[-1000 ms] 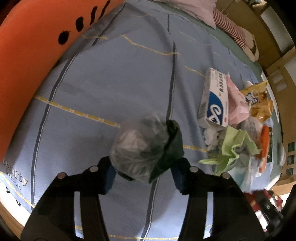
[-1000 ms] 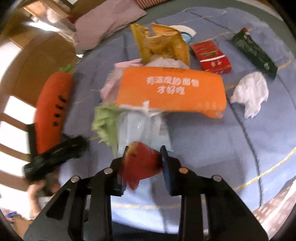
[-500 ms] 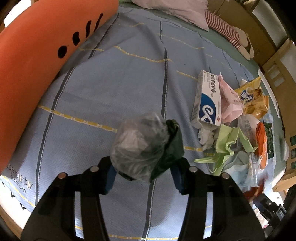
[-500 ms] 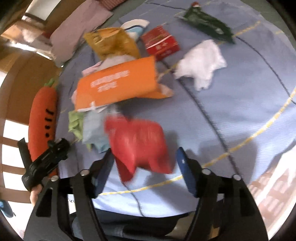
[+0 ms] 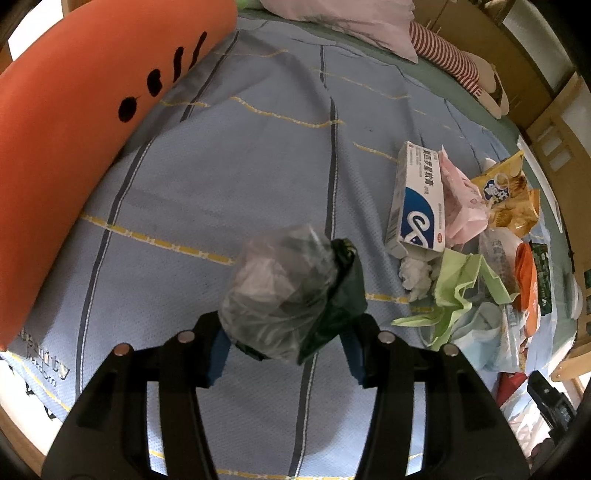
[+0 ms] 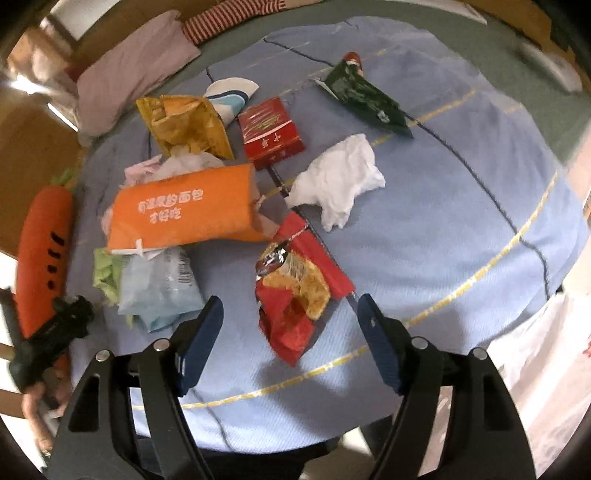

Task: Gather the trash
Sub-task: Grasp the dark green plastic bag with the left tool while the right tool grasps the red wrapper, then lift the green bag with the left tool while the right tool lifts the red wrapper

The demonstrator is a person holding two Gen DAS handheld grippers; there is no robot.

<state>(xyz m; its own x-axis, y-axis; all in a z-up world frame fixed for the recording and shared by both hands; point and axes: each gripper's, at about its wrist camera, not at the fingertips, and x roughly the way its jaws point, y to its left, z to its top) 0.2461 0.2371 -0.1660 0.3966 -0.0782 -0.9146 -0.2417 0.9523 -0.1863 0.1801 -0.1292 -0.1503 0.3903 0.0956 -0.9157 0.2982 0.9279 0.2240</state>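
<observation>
My left gripper (image 5: 284, 345) is shut on a clear plastic bag of crumpled trash with a dark green wrapper (image 5: 291, 291), held above the blue bedspread (image 5: 240, 155). My right gripper (image 6: 290, 314) is open and empty; a red snack wrapper (image 6: 295, 288) lies on the bedspread just beyond its fingertips. Past it lies a trash pile: an orange bread bag (image 6: 184, 208), a yellow chip bag (image 6: 184, 125), a red box (image 6: 271, 131), a white tissue (image 6: 338, 182), a dark green wrapper (image 6: 364, 99), a pale blue bag (image 6: 159, 288).
A big orange carrot plush (image 5: 74, 140) lies along the bed's left side; it also shows in the right wrist view (image 6: 42, 251). A blue-and-white medicine box (image 5: 417, 203), pink wrapper (image 5: 461, 199) and green paper (image 5: 461, 295) sit in the pile. Pillows (image 5: 343, 26) lie at the bed's head.
My right gripper opened and let go of the red snack wrapper, which now lies on the bedspread, and it pulled back. My left gripper kept its hold on the bag and shifted slightly.
</observation>
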